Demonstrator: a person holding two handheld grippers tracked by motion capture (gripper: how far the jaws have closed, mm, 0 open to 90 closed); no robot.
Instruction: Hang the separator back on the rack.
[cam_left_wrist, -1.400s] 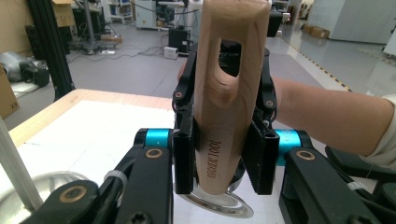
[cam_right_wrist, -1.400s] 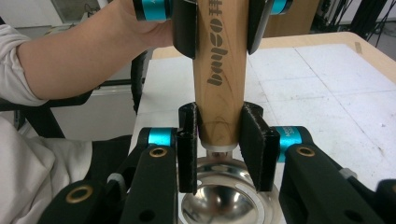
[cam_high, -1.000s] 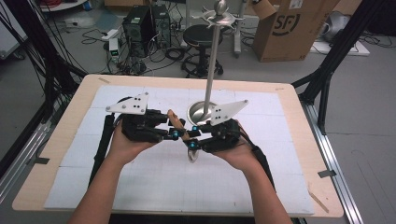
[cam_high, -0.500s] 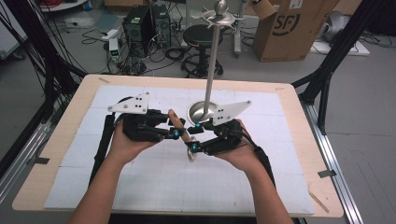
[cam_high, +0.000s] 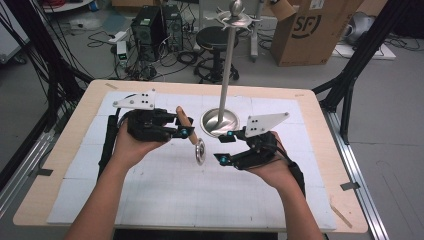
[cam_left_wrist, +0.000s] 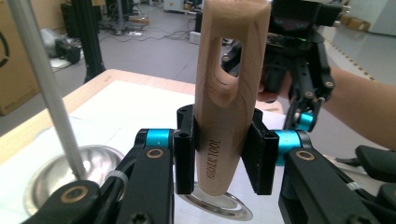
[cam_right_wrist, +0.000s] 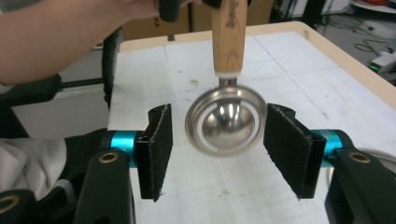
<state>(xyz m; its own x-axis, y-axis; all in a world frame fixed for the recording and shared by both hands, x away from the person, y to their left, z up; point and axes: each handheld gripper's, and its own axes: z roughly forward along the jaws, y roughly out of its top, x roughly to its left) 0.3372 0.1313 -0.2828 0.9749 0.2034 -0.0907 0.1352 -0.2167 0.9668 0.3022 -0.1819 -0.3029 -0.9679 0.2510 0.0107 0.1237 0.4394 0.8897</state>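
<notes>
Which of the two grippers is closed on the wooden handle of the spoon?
The left gripper: its jaws clamp the wooden handle. The right gripper is open, its jaws apart from the metal bowl.

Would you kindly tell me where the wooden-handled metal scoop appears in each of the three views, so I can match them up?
High view: the wooden-handled scoop sits at centre, held by the left tongs, bowl hanging down.
Left gripper view: its wooden handle rises at centre between shut jaws.
Right gripper view: its metal bowl hangs at centre, between the open right tongs.
Shared landmark: the white gridded mat.
</notes>
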